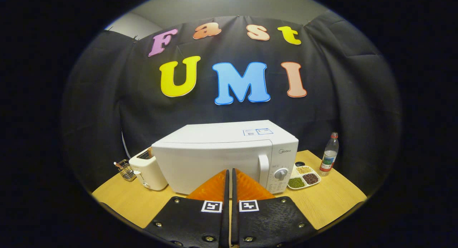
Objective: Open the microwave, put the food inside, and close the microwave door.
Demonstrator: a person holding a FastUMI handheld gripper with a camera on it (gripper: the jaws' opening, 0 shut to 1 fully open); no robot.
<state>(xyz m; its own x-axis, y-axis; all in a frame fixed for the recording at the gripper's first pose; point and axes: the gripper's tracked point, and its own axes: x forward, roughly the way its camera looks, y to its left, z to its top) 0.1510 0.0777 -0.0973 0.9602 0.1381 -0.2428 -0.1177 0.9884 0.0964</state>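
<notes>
1. Microwave [218, 158] is my landmark: a white box standing on the wooden table [336, 201], its door fully shut, the vertical handle [263, 168] at the door's right side and a round dial [281, 174] on the control panel beyond that.
2. I see the gripper [229, 173] centred in front of the microwave door, its two fingers pressed together with only a thin slit between them and nothing held in that slit.
3. The fingertips [226, 174] sit low against the lower part of the microwave's front; I cannot tell whether they touch the door or stop just short of it.
4. The food tray [304, 177] lies on the table just to the right of the microwave, by its control-panel corner. It is a divided white dish with green, dark red and pale yellowish beans or grains in separate compartments.
5. A clear water bottle [329, 154] with a red cap stands upright to the right of the microwave, just beyond the tray.
6. A white toaster [147, 171] stands just to the left of the microwave, almost touching its side.
7. A small wire holder [125, 169] stands further left of the microwave, past the toaster, near the table's edge.
</notes>
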